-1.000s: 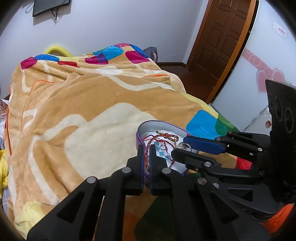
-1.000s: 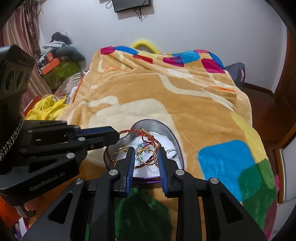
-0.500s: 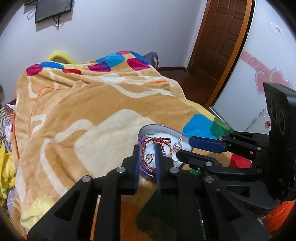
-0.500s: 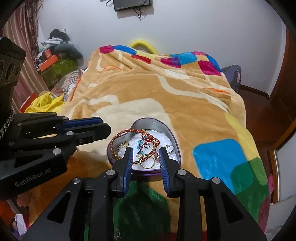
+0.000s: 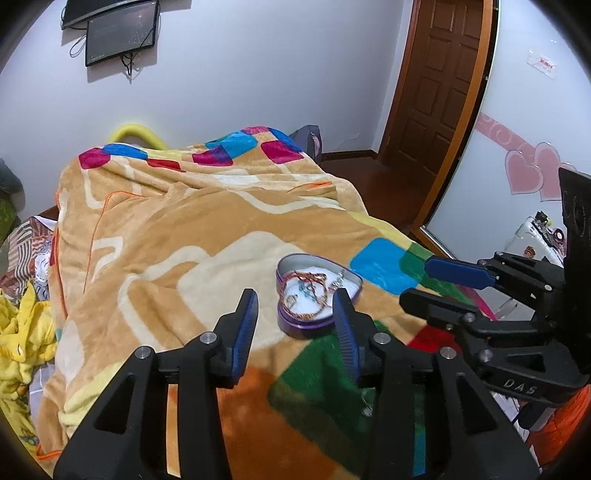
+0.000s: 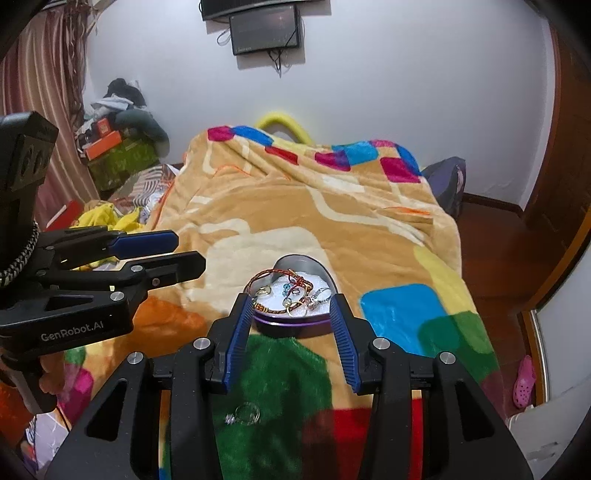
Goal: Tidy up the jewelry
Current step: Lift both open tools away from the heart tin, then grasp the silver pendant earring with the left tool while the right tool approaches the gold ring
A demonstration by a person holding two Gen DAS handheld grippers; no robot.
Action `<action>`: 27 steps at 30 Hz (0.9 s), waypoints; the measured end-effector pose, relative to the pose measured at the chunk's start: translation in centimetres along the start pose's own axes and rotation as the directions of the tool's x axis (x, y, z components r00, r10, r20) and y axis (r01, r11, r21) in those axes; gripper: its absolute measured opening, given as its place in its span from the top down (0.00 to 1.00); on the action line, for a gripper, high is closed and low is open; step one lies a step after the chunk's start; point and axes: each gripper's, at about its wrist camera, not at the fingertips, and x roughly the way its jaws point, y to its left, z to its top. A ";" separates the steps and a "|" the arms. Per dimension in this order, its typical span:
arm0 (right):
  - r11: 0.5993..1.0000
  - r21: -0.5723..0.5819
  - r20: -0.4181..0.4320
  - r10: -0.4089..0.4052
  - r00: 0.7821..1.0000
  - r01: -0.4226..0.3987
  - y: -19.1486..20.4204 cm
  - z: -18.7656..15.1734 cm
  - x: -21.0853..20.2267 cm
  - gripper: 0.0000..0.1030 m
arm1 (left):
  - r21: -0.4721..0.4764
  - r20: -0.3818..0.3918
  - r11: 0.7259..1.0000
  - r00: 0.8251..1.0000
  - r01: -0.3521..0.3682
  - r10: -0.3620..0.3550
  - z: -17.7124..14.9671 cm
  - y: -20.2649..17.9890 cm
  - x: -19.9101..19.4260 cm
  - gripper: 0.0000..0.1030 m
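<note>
Setting: a bedroom in a private home. Evidence recorded:
- A bed (image 5: 110, 229) filled most of the room, covered by a tan fleece blanket (image 6: 295, 221) with coloured squares.
- A dark screen (image 6: 264, 33) hung on the pale wall, its cables dangling below.
- A panelled brown wooden door (image 5: 439, 85) stood at the far corner above a dark wood floor (image 6: 491, 240).
- Pink heart decals (image 5: 528, 177) marked a white wardrobe front.
- Clothes and boxes (image 6: 118, 125) were heaped beside a striped curtain (image 6: 40, 99).
- A pink clog (image 6: 524, 380) lay on the floor.
</note>
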 end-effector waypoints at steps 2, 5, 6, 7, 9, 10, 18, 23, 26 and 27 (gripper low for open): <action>1.000 0.005 0.009 -0.002 1.000 0.002 0.1 -0.3 -0.8 0.61 | 0.004 -0.005 1.000 1.000 0.002 -0.002 -0.4 -0.4 -0.5 0.59; 1.000 0.011 0.017 -0.005 1.000 0.005 0.2 -0.8 -1.7 0.61 | 0.012 -0.019 1.000 1.000 0.001 0.000 -1.2 -1.1 -1.0 0.59; 1.000 0.015 0.019 -0.007 1.000 0.007 0.2 -1.0 -2.0 0.61 | 0.012 -0.026 1.000 1.000 0.003 -0.003 -1.6 -1.3 -1.1 0.59; 1.000 0.017 0.021 -0.009 1.000 0.009 0.2 -1.2 -2.3 0.61 | 0.012 -0.032 1.000 0.999 0.007 -0.007 -1.9 -1.5 -1.2 0.59; 1.000 0.021 0.023 -0.014 1.000 0.013 0.2 -1.7 -2.7 0.61 | 0.017 -0.052 1.000 0.999 0.015 -0.014 -2.7 -1.9 -1.1 0.59; 1.000 0.022 0.023 -0.014 1.000 0.013 0.2 -1.9 -2.9 0.61 | 0.020 -0.061 1.000 0.998 0.017 -0.016 -2.9 -2.1 -0.9 0.59; 0.998 0.053 0.005 -0.024 1.000 0.023 -0.6 -3.7 -3.5 0.61 | 0.051 -0.157 0.998 0.987 0.045 -0.036 -6.2 -4.0 1.2 0.59; 0.997 0.067 -0.015 -0.027 1.000 0.028 -1.1 -5.0 -3.5 0.61 | 0.072 -0.212 0.996 0.976 0.056 -0.039 -8.1 -4.8 2.8 0.59; 0.996 0.081 -0.031 -0.026 0.999 0.028 -1.4 -5.8 -3.2 0.61 | 0.072 -0.245 0.995 0.968 0.070 -0.050 -8.9 -5.1 3.8 0.59; 0.996 0.087 -0.040 -0.024 0.999 0.027 -1.6 -6.0 -3.0 0.61 | 0.072 -0.252 0.995 0.966 0.074 -0.054 -9.2 -5.2 4.1 0.60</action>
